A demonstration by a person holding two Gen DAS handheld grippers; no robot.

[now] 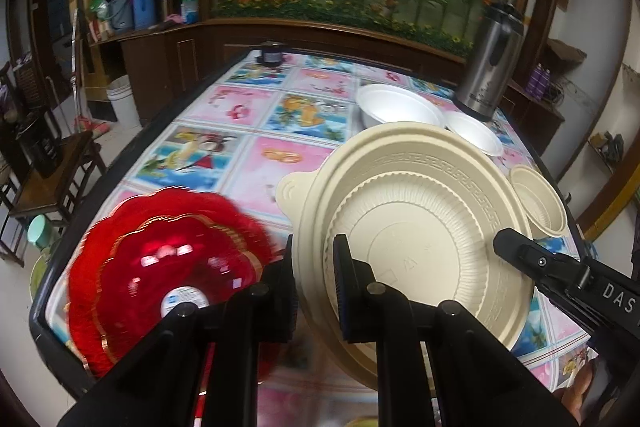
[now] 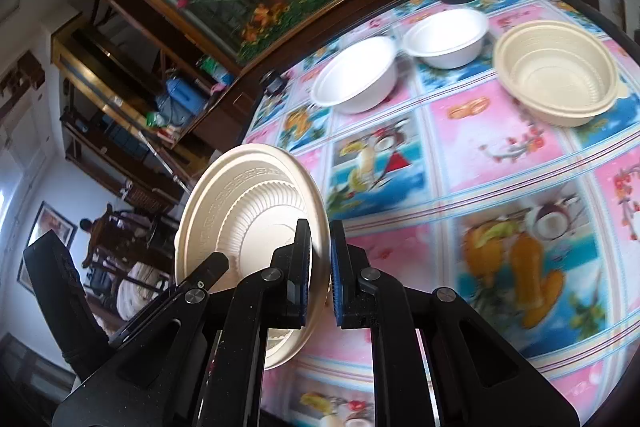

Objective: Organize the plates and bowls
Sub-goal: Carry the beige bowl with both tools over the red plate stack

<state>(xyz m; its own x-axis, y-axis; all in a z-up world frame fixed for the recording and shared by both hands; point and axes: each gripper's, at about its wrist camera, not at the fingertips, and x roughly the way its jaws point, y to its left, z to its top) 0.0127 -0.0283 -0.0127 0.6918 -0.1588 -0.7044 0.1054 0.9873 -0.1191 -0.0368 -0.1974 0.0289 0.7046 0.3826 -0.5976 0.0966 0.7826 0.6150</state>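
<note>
Your biggest piece is the cream plate (image 1: 416,227), lifted off the table (image 1: 256,163) and tilted on edge; it fills the lower right of the left wrist view and the lower left of the right wrist view. Both grippers have it. The left gripper (image 1: 316,291) is clamped on its rim, 1 finger each side of the wall. The right gripper (image 2: 320,275) also pinches the rim, though in its own view the right pad looks slightly off the surface, so judge that grip as light. The plate looks like thin moulded plastic: light, a bit flexible, smooth. Hold it at the rim as now, and squeeze gently, since a hard pinch may bow it and a loose one may let it slide.

Next in size, the red plate (image 1: 168,259) lies flat at the lower left of the left wrist view, blurred. It looks glossy and scalloped, probably slippery and brittle; take its edge squarely.

The 2 white bowls (image 2: 360,79) sit touching in the upper middle of the right wrist view. They look foam-light and easily dented; grip 1 wall.

The cream bowl (image 2: 556,75), upper right, appears stiffer; its rim is your hold.
</note>
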